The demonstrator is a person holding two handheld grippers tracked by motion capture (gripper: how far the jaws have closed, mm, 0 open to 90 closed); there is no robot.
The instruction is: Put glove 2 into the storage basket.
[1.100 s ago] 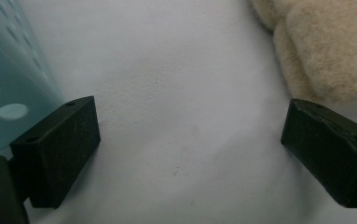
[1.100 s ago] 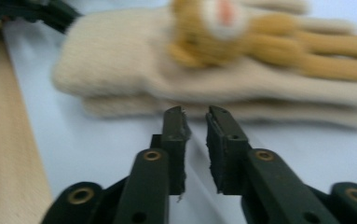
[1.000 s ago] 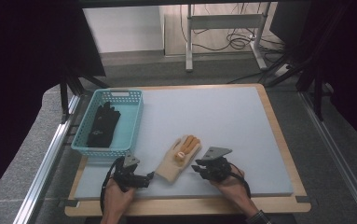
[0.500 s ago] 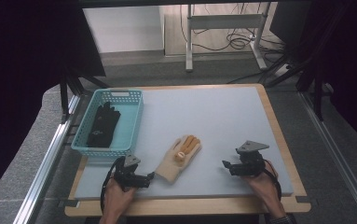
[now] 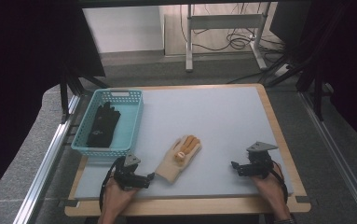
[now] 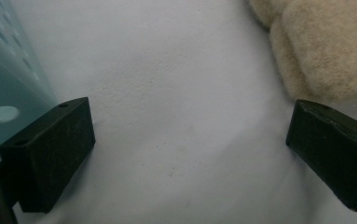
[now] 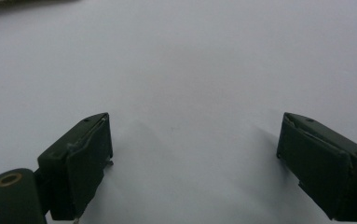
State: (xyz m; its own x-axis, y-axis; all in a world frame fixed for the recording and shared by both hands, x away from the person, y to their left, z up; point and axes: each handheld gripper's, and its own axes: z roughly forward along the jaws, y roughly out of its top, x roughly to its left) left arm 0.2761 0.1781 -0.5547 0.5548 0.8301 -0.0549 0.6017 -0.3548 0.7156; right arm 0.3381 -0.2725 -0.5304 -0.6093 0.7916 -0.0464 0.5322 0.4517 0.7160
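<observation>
The right gripper has slid away from the tan glove toward the lower right of the high view, and its jaws have just been opening. The glove has stayed in the same spot. Now the right jaws stand wide open with nothing between them, just bare desk under them in the right gripper view.

The tan glove lies flat at the lower middle of the high view, with its fingers pointing to the upper right. The left gripper sits just beside its cuff. In the left gripper view the left jaws are wide open too, and the fluffy cuff shows at the upper right, just past 1 jaw. I cannot tell if that jaw touches it. Nothing is held.

The blue basket at the left of the high view has 1 black glove in it.

What could go wrong: the tan glove is soft and floppy. If the left jaws pinch too little of the cuff, it may slip out. The glove could also drag or catch on the basket wall on the way in.
</observation>
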